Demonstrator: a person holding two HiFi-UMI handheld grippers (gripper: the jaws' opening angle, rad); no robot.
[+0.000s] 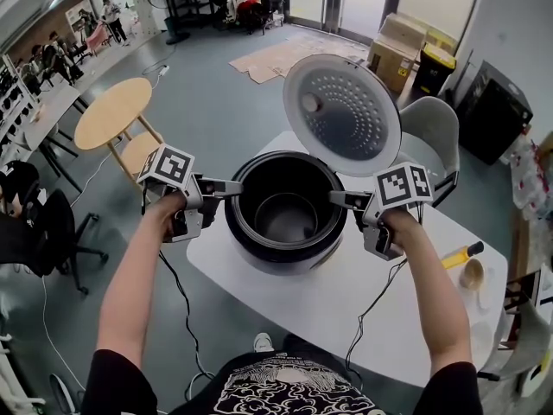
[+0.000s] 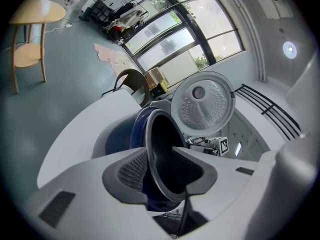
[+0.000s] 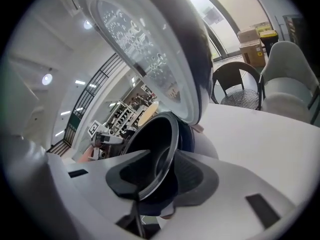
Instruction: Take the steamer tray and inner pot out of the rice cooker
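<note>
The inner pot (image 1: 287, 223) is seated down in the rice cooker (image 1: 259, 258), which is parked toward the left end of the table (image 1: 380, 318). The pot is round, deep and dark, kind of matte inside, with a thin grey metal rim. The cooker's body is rounded and glossy white, and a dark blue band can be seen just under the rim in both gripper views. The lid (image 1: 343, 115) is flipped up on the far side, with a silvery round plate full of little holes on its underside.

The left gripper (image 1: 232, 188) is set at the pot's left side. Its jaws are pinched on the rim, with one ribbed dark pad outside the wall and the other inside. Same deal for the right gripper (image 1: 340, 199) on the right side, where the rim is clamped between its pads. Both are made of smooth white plastic, and black cables (image 1: 179, 296) are hung from them.

The table is plain, smooth and white, with rounded corners. Around it a grey floor (image 1: 216, 93) is seen. A round wooden stool (image 1: 112, 111) is at the far left, and flattened cardboard (image 1: 285, 54) and boxes (image 1: 402, 46) are near glass doors. A white chair (image 1: 432, 128) is tucked just behind the lid.
</note>
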